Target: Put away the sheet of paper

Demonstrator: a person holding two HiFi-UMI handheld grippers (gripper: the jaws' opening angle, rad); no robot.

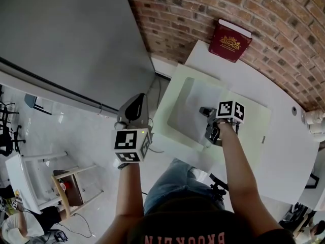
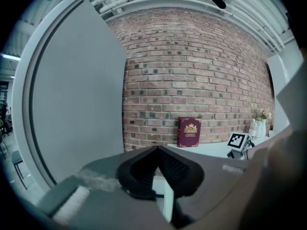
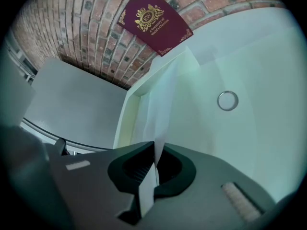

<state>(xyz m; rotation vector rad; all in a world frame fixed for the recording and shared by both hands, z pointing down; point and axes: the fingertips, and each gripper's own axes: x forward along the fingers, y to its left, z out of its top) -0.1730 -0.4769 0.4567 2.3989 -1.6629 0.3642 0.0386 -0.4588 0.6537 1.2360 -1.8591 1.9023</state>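
**Sheet insertion:** on the white worktop (image 1: 284, 131), the sheet of paper (image 3: 158, 111) lies over the open pale green folder (image 1: 170, 108).

Right tongs (image 3: 154, 150) are clamped on the sheet's near edge. Feed it low and flat to avoid buckling. Left tongs (image 2: 157, 150) are closed, empty and clear of the worktop.

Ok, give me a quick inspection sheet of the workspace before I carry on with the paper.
Surface: white table with a pale green holder lying on it; folder or tray, cannot tell.
Job's things: sheet of paper, one edge lifted, the rest over the holder.
Clutter: red book leaning on the wall; small ring set in the table; white vases at the right edge.
Grippers: right gripper shut on the sheet; left gripper with jaws together, off the table's left side.
Cables: nothing seen for sure.
Surroundings: brick wall, grey panel, chairs on the floor.
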